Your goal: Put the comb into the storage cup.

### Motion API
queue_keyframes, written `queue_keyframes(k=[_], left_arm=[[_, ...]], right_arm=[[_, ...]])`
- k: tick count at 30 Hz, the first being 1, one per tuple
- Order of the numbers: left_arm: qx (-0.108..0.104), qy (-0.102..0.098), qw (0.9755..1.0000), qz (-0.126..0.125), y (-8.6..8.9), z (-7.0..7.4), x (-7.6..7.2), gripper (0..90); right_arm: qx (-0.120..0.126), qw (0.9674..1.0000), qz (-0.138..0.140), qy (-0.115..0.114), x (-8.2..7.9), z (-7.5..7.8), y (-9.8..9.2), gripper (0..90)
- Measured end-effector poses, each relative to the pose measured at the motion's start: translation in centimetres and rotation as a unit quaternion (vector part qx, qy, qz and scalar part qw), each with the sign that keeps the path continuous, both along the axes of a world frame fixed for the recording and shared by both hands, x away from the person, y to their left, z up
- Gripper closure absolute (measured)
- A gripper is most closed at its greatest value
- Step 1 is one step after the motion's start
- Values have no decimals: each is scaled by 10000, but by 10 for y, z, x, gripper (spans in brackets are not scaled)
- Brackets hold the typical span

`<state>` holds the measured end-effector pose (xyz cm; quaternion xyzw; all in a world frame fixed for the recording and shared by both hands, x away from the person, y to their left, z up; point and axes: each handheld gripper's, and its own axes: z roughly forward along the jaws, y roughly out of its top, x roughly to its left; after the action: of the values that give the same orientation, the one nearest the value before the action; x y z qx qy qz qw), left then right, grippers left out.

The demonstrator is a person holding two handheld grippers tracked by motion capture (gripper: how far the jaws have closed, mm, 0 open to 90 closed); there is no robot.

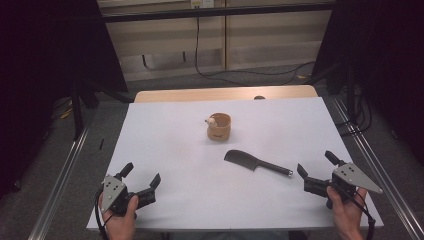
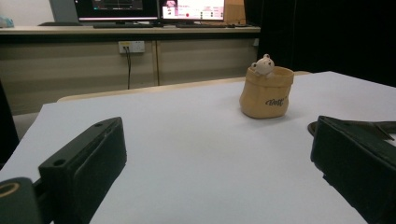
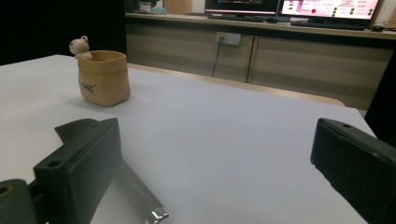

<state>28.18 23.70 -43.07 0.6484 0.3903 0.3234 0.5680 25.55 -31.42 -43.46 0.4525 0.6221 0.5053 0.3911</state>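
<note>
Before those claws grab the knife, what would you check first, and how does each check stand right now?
1. Right gripper open: ok.
2. Left gripper open, holding nothing: ok.
3. Knife lies flat on the table, nothing on it: ok.
4. Knife handle points toward the right gripper: ok.
5. Pot upright, apart from the knife: ok.
6. Pot's inside free for the knife: cannot tell.

Dark script reading roughly "Best" on the tan holder (image 2: 266,95), last letters unclear
</note>
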Motion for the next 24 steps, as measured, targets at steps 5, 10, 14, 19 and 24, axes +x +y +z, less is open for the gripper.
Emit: queue_keyframes(k=[5,10,14,19,24], left_arm=[[-49,13,10000,12,0,1,-1,36],[-46,21,10000,-6,-1,1,-1,36],[-47,15,10000,32,1,1,-2,36],[-20,-4,10000,77,2,1,-4,36],[6,-66,10000,25,-1,2,-5,32]], right_arm=[[8,9998,176,57,-2,-1,-2,13],[-33,9994,324,121,-3,0,-3,7],[-15,9985,505,200,1,0,-1,5],[-42,9978,625,197,7,2,4,0],[-17,9972,720,196,11,5,6,8]])
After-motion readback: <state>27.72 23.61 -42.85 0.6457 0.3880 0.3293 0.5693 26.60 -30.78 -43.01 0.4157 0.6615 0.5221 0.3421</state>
